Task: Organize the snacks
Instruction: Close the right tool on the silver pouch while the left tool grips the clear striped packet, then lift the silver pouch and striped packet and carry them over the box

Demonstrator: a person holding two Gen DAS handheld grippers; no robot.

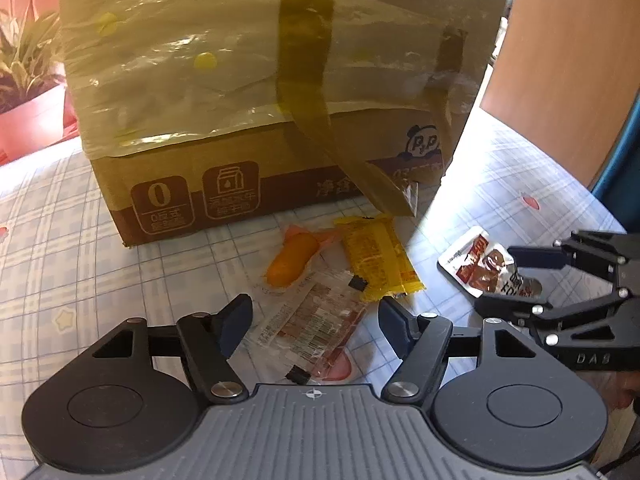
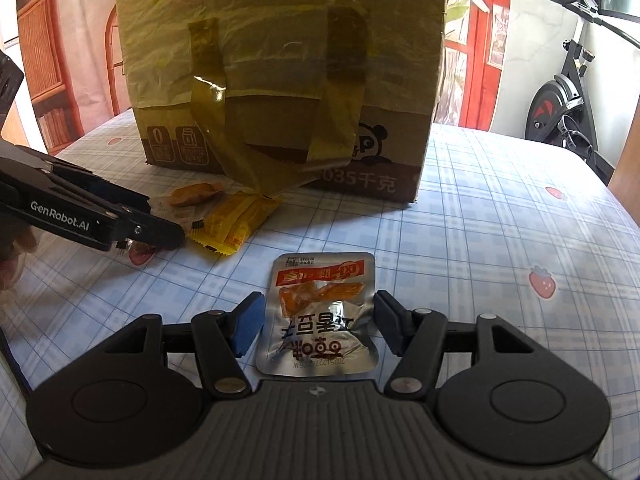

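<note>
Right gripper (image 2: 318,326) stands wide open, holding nothing; the silver pouch (image 2: 320,312) lies flat on the tablecloth (image 2: 500,240) directly between its pads, long axis running along the fingers. Left gripper (image 1: 314,322), equally open and empty, straddles the clear packet (image 1: 308,328). Each arm is nearest its own item. The box (image 2: 280,60) sits beyond.
</note>
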